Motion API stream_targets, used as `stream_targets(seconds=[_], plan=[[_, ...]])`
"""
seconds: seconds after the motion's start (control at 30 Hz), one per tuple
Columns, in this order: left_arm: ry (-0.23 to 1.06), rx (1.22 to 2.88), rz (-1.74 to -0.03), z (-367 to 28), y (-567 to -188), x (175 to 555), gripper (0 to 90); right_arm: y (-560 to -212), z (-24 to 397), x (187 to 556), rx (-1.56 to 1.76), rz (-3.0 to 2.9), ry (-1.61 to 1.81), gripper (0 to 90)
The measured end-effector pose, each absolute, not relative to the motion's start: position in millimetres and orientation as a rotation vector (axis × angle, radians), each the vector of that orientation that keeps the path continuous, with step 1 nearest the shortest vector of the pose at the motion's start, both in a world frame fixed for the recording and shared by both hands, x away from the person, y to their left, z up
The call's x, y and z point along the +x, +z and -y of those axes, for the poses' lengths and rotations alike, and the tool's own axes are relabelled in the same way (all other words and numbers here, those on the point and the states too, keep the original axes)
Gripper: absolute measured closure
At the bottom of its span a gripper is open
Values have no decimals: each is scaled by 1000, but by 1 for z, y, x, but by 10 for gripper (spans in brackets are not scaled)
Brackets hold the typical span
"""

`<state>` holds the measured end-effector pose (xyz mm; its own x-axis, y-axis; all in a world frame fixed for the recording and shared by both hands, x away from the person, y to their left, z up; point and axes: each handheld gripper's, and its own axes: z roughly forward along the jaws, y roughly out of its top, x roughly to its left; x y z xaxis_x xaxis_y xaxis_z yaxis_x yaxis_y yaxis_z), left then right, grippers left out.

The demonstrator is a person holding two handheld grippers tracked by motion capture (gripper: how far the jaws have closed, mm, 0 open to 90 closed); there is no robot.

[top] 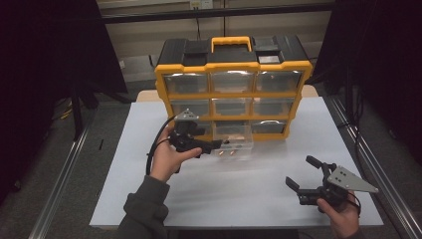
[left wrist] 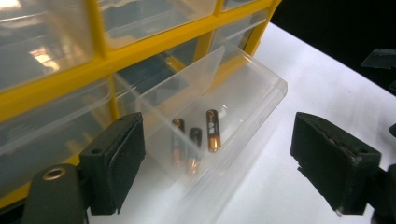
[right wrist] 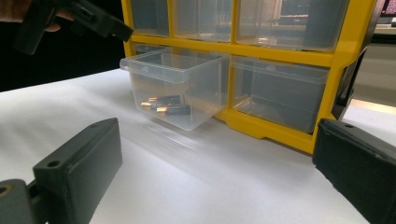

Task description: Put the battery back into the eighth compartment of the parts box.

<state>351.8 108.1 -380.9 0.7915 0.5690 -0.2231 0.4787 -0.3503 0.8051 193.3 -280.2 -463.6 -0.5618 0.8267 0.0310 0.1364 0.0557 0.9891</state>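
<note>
A clear plastic drawer [left wrist: 219, 93] is seen pulled out of the yellow-framed organiser cabinet [top: 232, 93] at the white desk's [top: 239, 191] far edge, with three copper-ended batteries [left wrist: 212, 129] inside; their print is unreadable. The left gripper [top: 215, 145] is spread beside it, the right gripper [top: 302, 173] spread near the right edge.

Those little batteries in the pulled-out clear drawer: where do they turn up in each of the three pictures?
High view: the batteries lie just below centre, in the clear drawer beside the left gripper.
Left gripper view: centre, between that gripper's own open fingers, on the drawer floor.
Right gripper view: left of centre, behind the drawer's front wall.
Shared landmark: the yellow organizer behind the drawer.
</note>
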Motion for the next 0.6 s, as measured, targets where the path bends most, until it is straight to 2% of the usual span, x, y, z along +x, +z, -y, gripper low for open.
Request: stream_targets(seconds=[0.17,0.6], plan=[[143,1927,-801,-133,-390,343,158,-464,279,194,968,-1762,1552,11],[178,1859,-797,-173,-409,324,135,-465,279,194,977,-1767,1549,11]])
